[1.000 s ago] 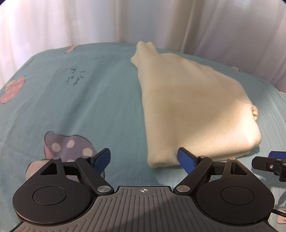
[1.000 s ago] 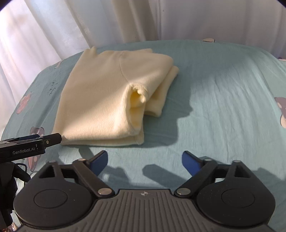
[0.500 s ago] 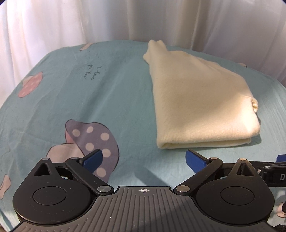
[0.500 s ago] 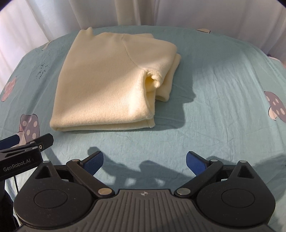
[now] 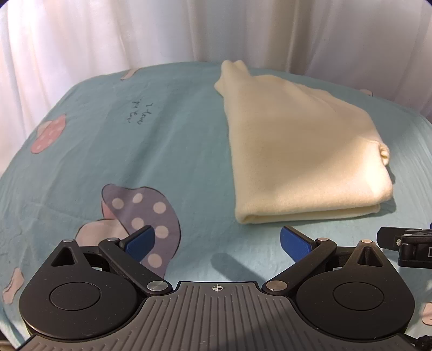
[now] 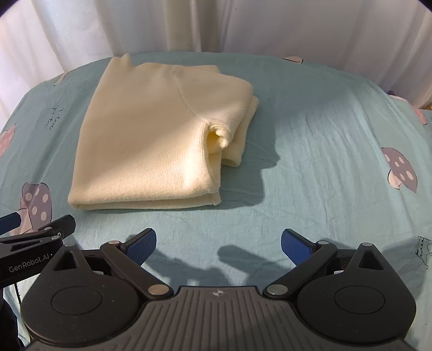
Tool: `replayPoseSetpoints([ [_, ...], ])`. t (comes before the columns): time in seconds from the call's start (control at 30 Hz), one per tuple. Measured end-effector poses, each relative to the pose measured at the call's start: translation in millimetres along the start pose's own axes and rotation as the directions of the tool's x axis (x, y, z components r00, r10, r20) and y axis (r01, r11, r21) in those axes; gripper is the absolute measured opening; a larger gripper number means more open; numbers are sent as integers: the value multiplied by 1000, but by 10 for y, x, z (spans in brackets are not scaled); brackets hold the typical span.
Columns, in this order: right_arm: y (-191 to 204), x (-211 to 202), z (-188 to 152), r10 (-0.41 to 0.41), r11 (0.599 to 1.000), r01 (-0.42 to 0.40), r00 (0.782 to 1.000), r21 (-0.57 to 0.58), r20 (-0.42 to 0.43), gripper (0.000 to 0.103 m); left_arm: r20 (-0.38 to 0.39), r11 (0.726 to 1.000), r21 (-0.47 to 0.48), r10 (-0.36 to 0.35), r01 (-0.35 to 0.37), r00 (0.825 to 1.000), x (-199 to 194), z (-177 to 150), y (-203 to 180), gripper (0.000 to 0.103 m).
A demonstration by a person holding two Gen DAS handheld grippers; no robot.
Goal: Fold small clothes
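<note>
Cream knit garment (image 5: 302, 151) folded on the teal sheet (image 5: 167, 140), just beyond both grippers, left (image 5: 216, 240) and right (image 6: 218, 240), fingers apart and empty; likely soft, light, floppy, best pinched through all layers at the thick near folded edge.

Warm light fell from behind the white curtain (image 6: 189, 24), casting soft shadows ahead of the claw. Fisheye distortion bent the edges; focus was slightly soft.
</note>
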State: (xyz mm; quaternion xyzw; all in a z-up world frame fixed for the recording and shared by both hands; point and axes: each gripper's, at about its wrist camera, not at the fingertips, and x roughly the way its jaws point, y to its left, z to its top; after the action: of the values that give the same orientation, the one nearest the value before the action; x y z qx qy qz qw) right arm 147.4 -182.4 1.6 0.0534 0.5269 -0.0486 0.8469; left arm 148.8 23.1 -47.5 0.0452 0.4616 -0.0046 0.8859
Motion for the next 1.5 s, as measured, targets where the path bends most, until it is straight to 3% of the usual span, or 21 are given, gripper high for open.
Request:
replayPoseSetpoints([
  [1.5,-3,-104,0,-44,999,45,998,-23,44,99,-8,1000,22,-6,6,1000,-2,-25,-44,102],
])
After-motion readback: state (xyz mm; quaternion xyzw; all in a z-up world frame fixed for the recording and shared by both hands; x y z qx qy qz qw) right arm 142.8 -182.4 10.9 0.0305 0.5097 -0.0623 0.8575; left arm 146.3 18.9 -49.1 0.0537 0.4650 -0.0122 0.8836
